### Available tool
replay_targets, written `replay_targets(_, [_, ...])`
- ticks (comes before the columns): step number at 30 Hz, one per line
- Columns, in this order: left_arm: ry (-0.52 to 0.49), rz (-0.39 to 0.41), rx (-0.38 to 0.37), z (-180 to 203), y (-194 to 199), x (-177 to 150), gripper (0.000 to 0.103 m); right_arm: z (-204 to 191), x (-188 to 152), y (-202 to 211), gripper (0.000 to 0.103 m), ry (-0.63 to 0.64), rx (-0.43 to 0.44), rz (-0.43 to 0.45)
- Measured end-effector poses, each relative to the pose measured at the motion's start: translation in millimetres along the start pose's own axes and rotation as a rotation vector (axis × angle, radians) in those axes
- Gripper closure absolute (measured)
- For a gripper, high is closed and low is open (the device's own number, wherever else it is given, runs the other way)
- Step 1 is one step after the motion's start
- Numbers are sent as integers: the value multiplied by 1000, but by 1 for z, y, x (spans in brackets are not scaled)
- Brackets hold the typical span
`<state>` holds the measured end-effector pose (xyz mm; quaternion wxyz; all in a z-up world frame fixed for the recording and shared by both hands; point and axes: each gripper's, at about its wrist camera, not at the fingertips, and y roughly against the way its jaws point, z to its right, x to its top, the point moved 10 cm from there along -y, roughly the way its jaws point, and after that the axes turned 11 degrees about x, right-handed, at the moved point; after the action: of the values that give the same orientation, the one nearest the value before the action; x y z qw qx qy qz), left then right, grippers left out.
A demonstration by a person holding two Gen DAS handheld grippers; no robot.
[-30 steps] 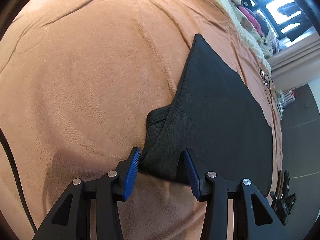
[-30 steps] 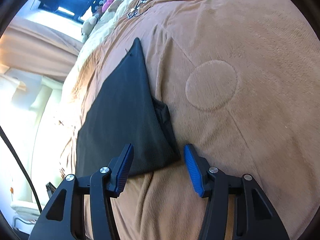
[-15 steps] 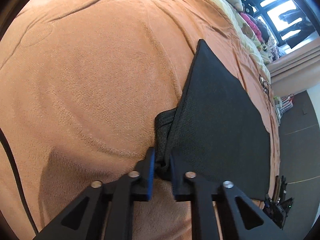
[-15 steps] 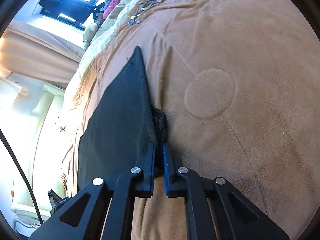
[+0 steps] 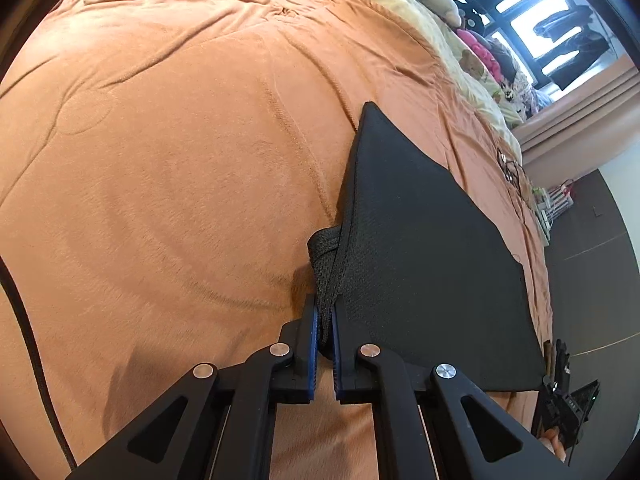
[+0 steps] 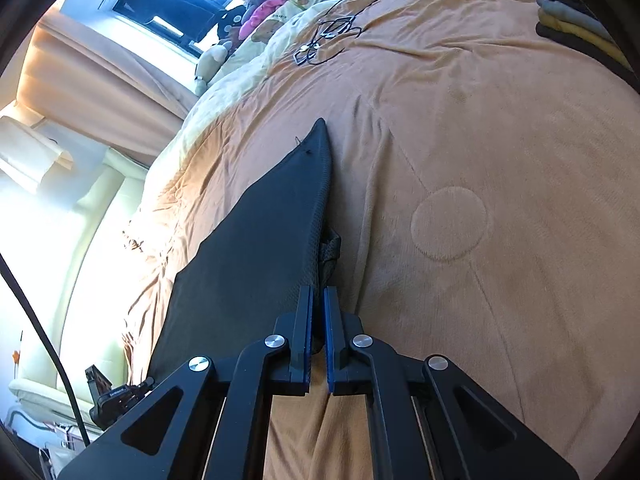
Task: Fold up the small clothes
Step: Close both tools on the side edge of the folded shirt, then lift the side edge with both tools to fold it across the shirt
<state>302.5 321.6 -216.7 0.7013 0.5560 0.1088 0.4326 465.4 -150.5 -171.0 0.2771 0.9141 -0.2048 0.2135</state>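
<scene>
A small black garment [image 5: 420, 248] lies partly folded on the orange blanket [image 5: 180, 168]. My left gripper [image 5: 325, 316] is shut on the garment's near left corner and lifts it a little off the blanket. In the right wrist view the same garment [image 6: 256, 252] stretches away to the left. My right gripper [image 6: 317, 300] is shut on its near right corner, also raised. The edge between the two corners is pulled taut. A bunched inner layer [image 5: 320, 248] shows just beyond the left fingers.
Stuffed toys and pillows [image 5: 480, 52] lie at the head of the bed by the window. A tangle of cable [image 6: 328, 36] rests on the blanket. A stack of folded clothes [image 6: 576, 20] sits at the far right. The other gripper [image 5: 564, 408] shows low right.
Both grippers were open around the garment's near corners one second ago. They closed on the corners and have since lifted the near edge off the blanket.
</scene>
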Motion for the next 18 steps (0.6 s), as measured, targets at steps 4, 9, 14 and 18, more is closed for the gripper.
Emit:
replay_targets(4, [2, 3, -2, -4, 8, -9, 97, 1, -9, 10, 101, 13, 1, -4])
replay_targets(9, [8, 4, -7, -11, 17, -20, 97, 2, -21, 21, 101, 28, -10, -18])
replay_targets(14, [11, 16, -14, -20, 30, -40, 97, -1, -31, 37, 101, 51, -8, -19])
replay_targets(18, [11, 26, -24, -24, 39, -54, 97, 1, -41, 48, 101, 58, -10, -23])
